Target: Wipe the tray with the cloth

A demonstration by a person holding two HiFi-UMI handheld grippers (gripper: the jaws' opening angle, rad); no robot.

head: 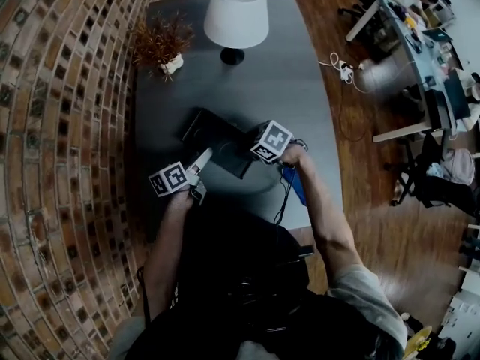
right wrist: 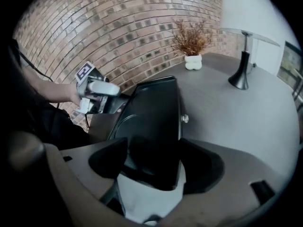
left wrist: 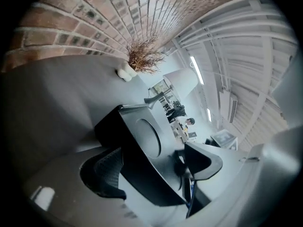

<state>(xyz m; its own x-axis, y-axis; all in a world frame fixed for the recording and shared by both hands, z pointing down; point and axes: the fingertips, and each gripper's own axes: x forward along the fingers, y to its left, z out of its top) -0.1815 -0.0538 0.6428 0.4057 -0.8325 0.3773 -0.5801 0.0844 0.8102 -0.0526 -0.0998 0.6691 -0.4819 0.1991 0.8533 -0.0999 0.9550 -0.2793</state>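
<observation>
Wiping not begun: tray (head: 217, 139) lies mid-frame, our left gripper (head: 201, 175) gaping at its lower-left edge, right gripper (right wrist: 154, 161) loosely straddling its right end. No cloth spotted; we'd fetch that next.

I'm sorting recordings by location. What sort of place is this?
Probably an open-plan office or studio. A brick wall runs beside the grey table, cluttered work desks stand across the wooden floor, and there is an office chair.
</observation>
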